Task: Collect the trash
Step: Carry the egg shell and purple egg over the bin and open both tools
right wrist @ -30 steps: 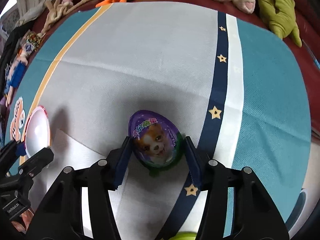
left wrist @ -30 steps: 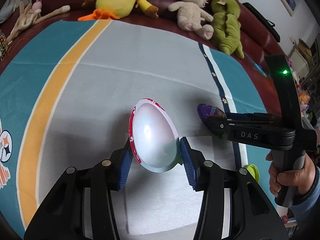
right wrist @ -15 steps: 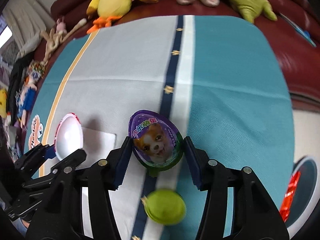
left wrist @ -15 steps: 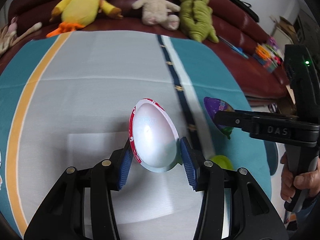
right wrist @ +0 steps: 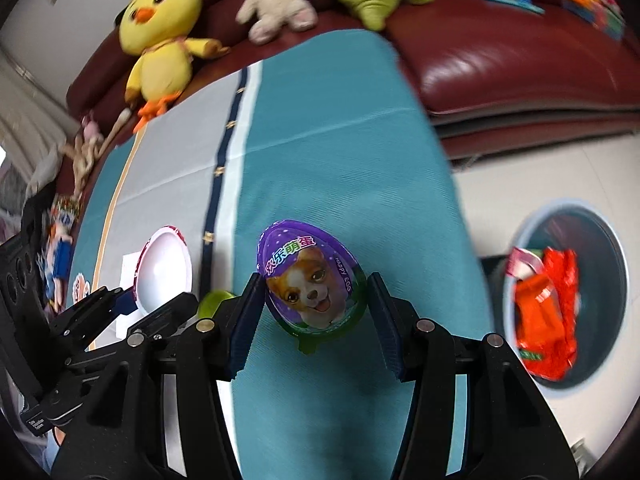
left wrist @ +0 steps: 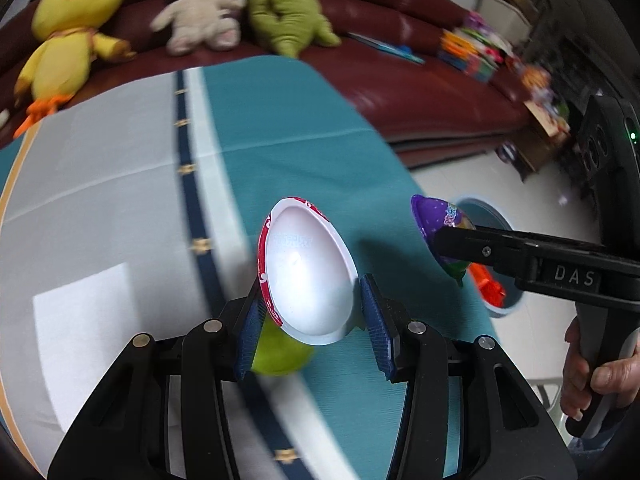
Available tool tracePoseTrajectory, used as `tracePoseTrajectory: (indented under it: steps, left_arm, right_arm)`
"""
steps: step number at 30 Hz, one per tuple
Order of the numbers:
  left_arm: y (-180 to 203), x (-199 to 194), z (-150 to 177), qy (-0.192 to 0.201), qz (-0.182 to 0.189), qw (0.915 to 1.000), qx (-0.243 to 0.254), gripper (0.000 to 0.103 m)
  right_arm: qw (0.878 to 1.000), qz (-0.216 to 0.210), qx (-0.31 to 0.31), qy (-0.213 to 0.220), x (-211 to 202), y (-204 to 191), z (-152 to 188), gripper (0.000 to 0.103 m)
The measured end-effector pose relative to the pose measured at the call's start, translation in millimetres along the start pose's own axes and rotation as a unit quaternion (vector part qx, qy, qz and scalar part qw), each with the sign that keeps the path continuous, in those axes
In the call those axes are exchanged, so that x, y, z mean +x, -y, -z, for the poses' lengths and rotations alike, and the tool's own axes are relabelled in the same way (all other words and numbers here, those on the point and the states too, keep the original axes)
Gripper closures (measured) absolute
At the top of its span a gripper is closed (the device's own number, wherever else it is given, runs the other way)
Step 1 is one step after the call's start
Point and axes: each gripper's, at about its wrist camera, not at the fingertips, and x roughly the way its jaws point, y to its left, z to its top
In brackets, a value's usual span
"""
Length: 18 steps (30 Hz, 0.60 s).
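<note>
I'm gripping the white shell (left wrist: 310, 276) in my left jaws and the purple egg (right wrist: 310, 280) in my right, both hanging above the teal cloth (right wrist: 340, 168), bin (right wrist: 612, 240) nearby.

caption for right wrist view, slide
Right gripper carries purple egg shell toward trash bin; left gripper holds white half.
</note>
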Motion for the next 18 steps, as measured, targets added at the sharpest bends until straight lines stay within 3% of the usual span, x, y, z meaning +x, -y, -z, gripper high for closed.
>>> tracePoseTrajectory:
  steps: [10,18]
  left_arm:
    - [95,18,-8,-0.016,0.02,0.9963,0.082,0.055]
    - [139,37,-12,-0.038,0.03,0.9919,0.117,0.055]
  right_arm:
    - [0.996,0.0,0.077,0.04,-46,88,30,0.053]
    - [0.989,0.007,0.13,0.068,-76,153,46,0.053]
